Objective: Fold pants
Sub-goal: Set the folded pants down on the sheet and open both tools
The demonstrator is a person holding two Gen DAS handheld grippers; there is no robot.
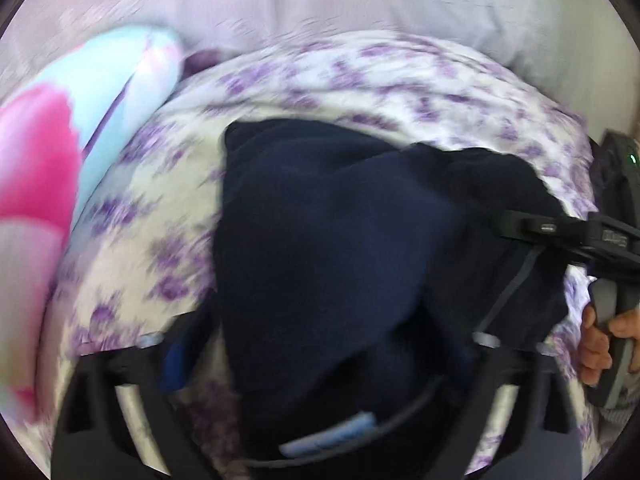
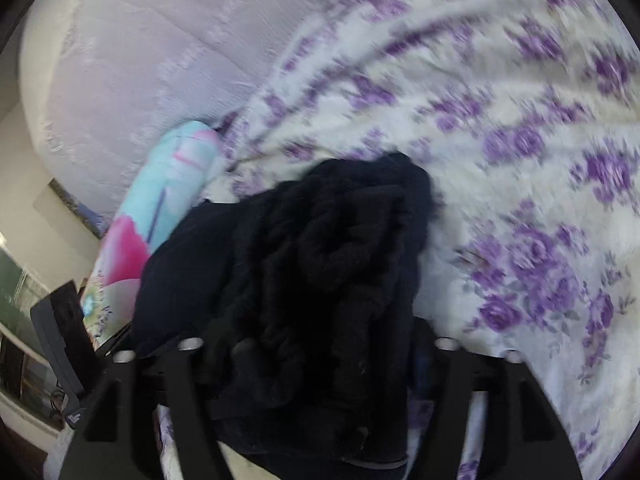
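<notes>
Dark navy pants (image 1: 328, 240) hang bunched over a white bedspread with purple flowers (image 1: 168, 184). My left gripper (image 1: 320, 364) is shut on the pants' near edge, and a pale label shows by its jaws. My right gripper (image 1: 516, 224) enters the left wrist view from the right, shut on the pants' other edge. In the right wrist view the pants (image 2: 320, 264) drape in wrinkled folds over my right gripper (image 2: 316, 364), hiding its fingertips. The left gripper's body (image 2: 60, 344) shows at the far left.
A light blue and pink pillow (image 1: 80, 128) lies left of the pants, also in the right wrist view (image 2: 168, 200). A pale lilac sheet (image 1: 320, 4) lies beyond the floral bedspread (image 2: 520, 160). The bed's edge and a floor area show at the far left (image 2: 24, 272).
</notes>
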